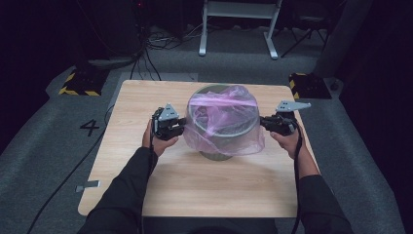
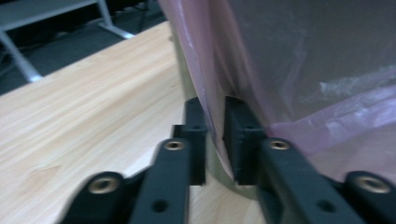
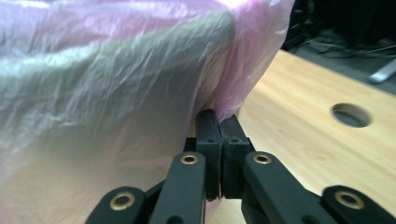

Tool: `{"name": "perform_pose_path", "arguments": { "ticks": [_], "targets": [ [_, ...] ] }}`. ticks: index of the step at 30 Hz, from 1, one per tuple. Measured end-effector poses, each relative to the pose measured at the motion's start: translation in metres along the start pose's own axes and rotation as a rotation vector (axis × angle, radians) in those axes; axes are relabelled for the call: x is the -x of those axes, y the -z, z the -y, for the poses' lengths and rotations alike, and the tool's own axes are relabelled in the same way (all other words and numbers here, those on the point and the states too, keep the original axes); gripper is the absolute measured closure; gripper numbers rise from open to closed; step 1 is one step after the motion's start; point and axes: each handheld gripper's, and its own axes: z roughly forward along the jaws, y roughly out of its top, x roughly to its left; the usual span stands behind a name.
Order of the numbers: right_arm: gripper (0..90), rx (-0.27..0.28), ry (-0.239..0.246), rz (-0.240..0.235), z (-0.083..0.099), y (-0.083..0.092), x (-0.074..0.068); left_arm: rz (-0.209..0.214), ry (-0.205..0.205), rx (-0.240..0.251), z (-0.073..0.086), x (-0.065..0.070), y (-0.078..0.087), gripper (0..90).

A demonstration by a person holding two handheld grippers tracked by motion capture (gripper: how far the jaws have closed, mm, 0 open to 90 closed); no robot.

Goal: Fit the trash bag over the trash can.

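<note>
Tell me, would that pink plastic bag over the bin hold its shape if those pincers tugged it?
Probably not. The pink bag looks thin and see-through, wrinkled and sagging over the grey bin, so it is likely floppy and very light. Pinched film may stretch or tear under a hard tug.

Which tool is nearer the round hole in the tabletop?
Right. The right tool, pinching the pink bag on the bin's right side, has the hole just beyond it on that side. The left tool grips the bag on the bin's opposite side.
</note>
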Motion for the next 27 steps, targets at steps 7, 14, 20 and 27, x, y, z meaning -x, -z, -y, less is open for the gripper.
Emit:
{"name": "perform_pose_path", "arguments": {
  "ticks": [7, 14, 20, 27],
  "targets": [
    [80.5, 0.021, 0.047, 0.124, -0.011, 0.019, -0.007, -0.07, 0.053, 0.063, -0.008, -0.015, 0.031, 36.1],
    [62.6, 0.065, 0.079, 0.142, -0.022, 0.039, -0.013, -0.066, 0.062, 0.139, -0.015, -0.02, 0.06, 26.3],
    [43.3, 0.113, 0.1, 0.12, -0.035, 0.049, -0.019, -0.07, 0.012, 0.135, -0.029, -0.015, 0.061, 25.6],
    [40.7, 0.079, 0.1, 0.113, -0.057, 0.038, -0.012, -0.078, -0.018, 0.088, -0.045, -0.025, 0.044, 36.9]
  ]
}}
